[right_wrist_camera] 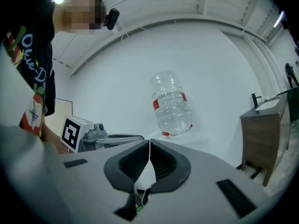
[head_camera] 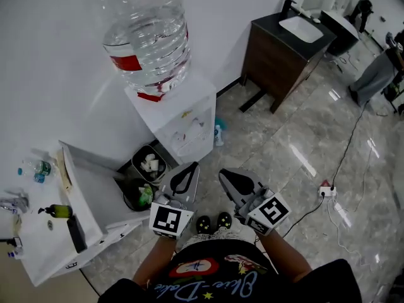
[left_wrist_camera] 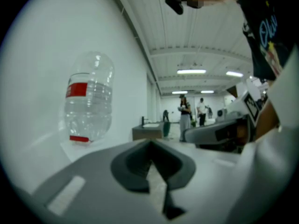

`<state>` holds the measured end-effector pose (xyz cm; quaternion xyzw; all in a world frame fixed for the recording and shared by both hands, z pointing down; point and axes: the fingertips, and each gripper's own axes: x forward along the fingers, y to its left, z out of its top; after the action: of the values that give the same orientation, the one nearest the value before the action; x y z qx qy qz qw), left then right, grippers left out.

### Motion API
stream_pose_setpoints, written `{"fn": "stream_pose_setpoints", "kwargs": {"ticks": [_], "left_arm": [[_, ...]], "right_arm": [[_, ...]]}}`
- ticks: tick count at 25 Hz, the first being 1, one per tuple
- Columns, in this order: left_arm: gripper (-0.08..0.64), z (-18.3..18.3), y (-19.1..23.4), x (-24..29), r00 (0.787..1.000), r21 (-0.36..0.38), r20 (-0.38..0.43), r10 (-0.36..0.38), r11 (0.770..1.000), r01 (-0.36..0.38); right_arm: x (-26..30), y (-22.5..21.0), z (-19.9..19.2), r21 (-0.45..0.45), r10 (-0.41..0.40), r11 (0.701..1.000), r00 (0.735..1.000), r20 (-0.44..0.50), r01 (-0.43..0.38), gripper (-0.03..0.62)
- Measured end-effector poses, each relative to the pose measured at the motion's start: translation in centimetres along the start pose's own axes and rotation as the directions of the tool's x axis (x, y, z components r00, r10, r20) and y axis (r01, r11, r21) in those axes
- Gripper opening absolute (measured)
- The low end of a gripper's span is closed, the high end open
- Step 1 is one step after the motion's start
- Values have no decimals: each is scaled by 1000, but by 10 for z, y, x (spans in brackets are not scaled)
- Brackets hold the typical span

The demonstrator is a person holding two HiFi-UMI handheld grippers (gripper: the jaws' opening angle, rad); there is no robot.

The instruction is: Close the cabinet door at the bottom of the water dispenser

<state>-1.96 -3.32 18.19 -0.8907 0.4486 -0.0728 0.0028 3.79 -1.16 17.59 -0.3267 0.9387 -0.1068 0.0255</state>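
Both units are in the approach step; no contact with the work has been made.

1. Left hand-held gripper point(head_camera: 191, 167): jaws closed on each other, nothing between them. It is held low in front of the operator and points toward the dispenser.
2. Right hand-held gripper point(head_camera: 225, 175): jaws likewise closed and empty, just beside the left unit.
3. Bins point(head_camera: 149, 163): two on the floor between the white bench point(head_camera: 44, 251) and the dispenser.
4. Water dispenser point(head_camera: 183, 122): one, against the wall, ahead of both grippers and apart from them. It carries one inverted bottle point(head_camera: 145, 33).
5. Cabinet door: located at the foot of the dispenser's front face. The steep downward view foreshortens that face, so the door's position cannot be read.
6. Vanity point(head_camera: 284, 43): one, farther along the wall.

Next move, as judged: lower one closed gripper to the dispenser's base, reach the door's free edge, and push it toward the cabinet body until flush.
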Motion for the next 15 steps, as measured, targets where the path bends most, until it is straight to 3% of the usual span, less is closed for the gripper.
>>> {"fn": "stream_pose_setpoints", "kwargs": {"ticks": [4,15], "left_arm": [[0,11,-9,-13,1000,-15,10,-3,1000,3],[-1,35,-26,-30,999,-19,30,-39,999,40]], "right_arm": [[-4,16,11,-39,33,999,999,-30,-34,17],[-13,32,30,-53,59,997,998,16,-58,15]]}}
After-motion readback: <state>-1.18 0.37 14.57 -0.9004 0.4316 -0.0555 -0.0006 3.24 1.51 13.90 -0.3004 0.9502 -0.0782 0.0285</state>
